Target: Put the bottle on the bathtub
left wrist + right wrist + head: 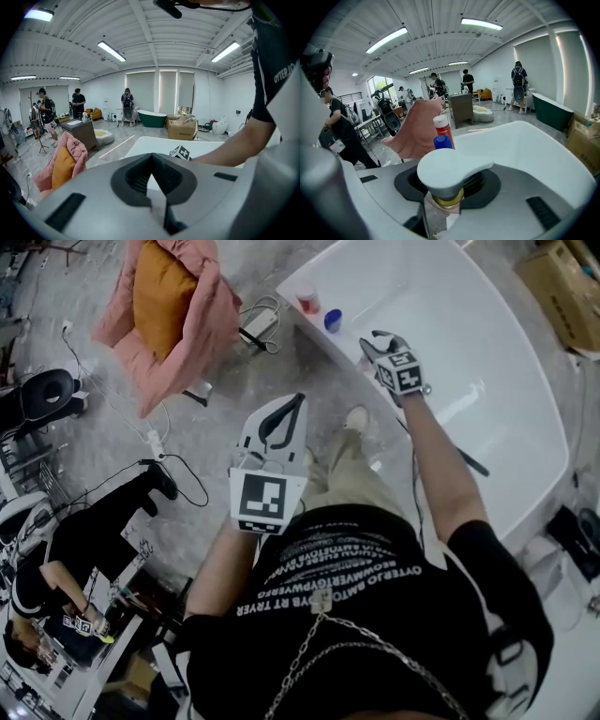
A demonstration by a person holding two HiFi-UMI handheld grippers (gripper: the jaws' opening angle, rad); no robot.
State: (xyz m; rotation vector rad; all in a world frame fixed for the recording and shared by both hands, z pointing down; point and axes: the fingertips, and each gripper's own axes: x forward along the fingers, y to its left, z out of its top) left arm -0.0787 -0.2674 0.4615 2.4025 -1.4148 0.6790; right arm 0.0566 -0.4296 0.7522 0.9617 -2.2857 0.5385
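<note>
Bottle, pinched below its pump top by the right hand-held gripper, hangs near the bathtub rim; likely light, stiff, slippery plastic. Left hand-held gripper pressed together, empty.

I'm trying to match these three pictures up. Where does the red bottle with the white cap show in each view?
Head view: red bottle at top centre, on the bathtub rim beside a blue-capped bottle.
Left gripper view: not in it; the bathtub shows at centre.
Right gripper view: left of centre, just above the pump bottle held in the jaws.
Shared landmark: the white bathtub.
</note>
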